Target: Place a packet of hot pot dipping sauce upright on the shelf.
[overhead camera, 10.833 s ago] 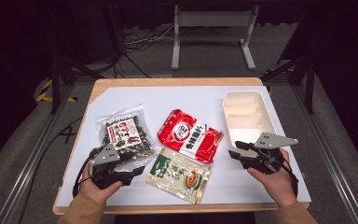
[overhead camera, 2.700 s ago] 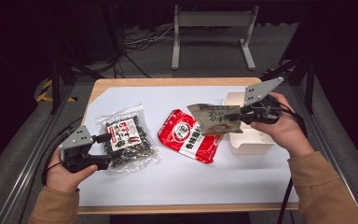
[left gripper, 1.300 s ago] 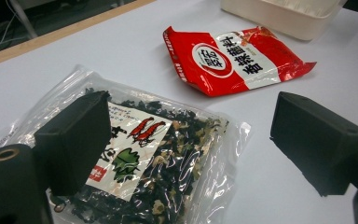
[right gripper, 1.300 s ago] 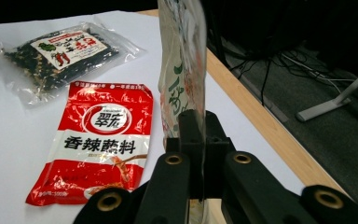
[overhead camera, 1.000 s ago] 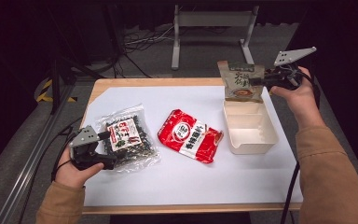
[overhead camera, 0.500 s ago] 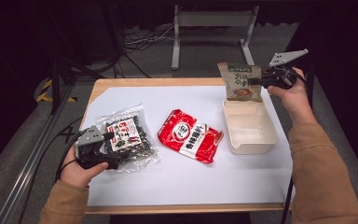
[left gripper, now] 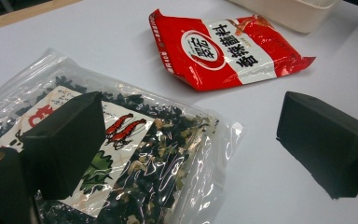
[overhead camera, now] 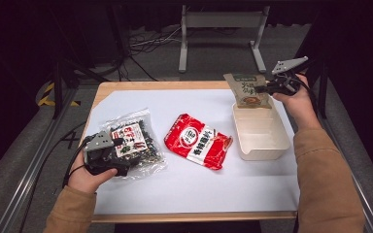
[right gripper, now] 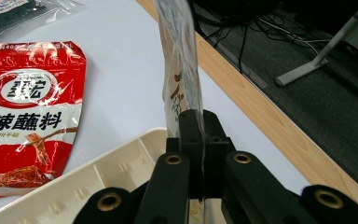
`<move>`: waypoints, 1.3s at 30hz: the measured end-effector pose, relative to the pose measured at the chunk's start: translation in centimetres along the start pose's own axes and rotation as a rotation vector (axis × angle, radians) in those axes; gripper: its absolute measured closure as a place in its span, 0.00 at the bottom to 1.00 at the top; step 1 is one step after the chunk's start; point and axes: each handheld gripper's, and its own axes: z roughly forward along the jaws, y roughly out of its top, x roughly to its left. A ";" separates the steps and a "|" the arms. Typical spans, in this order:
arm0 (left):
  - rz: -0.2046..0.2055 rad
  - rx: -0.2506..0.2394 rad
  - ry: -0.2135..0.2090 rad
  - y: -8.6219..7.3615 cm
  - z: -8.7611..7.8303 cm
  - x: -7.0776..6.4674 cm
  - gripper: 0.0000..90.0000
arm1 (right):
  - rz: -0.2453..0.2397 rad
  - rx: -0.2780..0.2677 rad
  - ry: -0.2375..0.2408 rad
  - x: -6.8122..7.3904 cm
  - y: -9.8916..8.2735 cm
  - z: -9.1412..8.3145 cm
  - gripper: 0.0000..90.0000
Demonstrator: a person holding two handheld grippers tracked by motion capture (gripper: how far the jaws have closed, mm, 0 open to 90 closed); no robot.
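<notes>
Lowered since a second ago: green-topped seasoning packet (overhead camera: 247, 91), carried down from above the far right table corner to hang upright over the far end of the cream tray (overhead camera: 262, 143), bottom edge near the tray's far rim. Pinched along one side edge by the right gripper (overhead camera: 263, 89), jaws clamped tight on the film, seen edge-on in the right gripper view (right gripper: 179, 88) rising between the two black jaws. Held level with the right hand (overhead camera: 296, 97) behind it.

Parked at the near left: left gripper (overhead camera: 119, 148), jaws spread wide and grasping nothing, one black finger (left gripper: 65, 144) over the label of the clear bag of dried seaweed (overhead camera: 131, 143), the other finger (left gripper: 326, 140) over bare surface beside the bag; contact with the bag not clear.

Laid over a wooden table (overhead camera: 126, 86): white sheet (overhead camera: 189, 189), pale wood edge showing at the far and near sides. Beyond: dark room, grey floor, tangled cables (overhead camera: 145, 46), grey metal stand (overhead camera: 221, 22), yellow-and-black floor tape (overhead camera: 53, 99) at the left.

Counted: three packets, namely one green-topped, one red chilli dip (overhead camera: 198, 141) flat at mid-table, one clear bag of seaweed; one cream tray with compartments; two grippers; two hands in tan sleeves.
</notes>
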 end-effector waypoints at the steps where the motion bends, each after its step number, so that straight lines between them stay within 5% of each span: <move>1: -0.005 0.000 0.000 0.0 0.0 0.0 0.09 | 0.004 -0.002 0.001 0.0 -0.1 0.1 0.99; 28: 0.000 -0.023 -0.015 0.1 0.1 -0.2 0.10 | 0.071 0.004 -0.015 -0.2 -2.2 1.4 0.96; 39: 0.006 -0.023 -0.018 0.2 0.1 -0.2 0.10 | 0.085 0.089 -0.129 -0.3 -2.8 0.6 0.96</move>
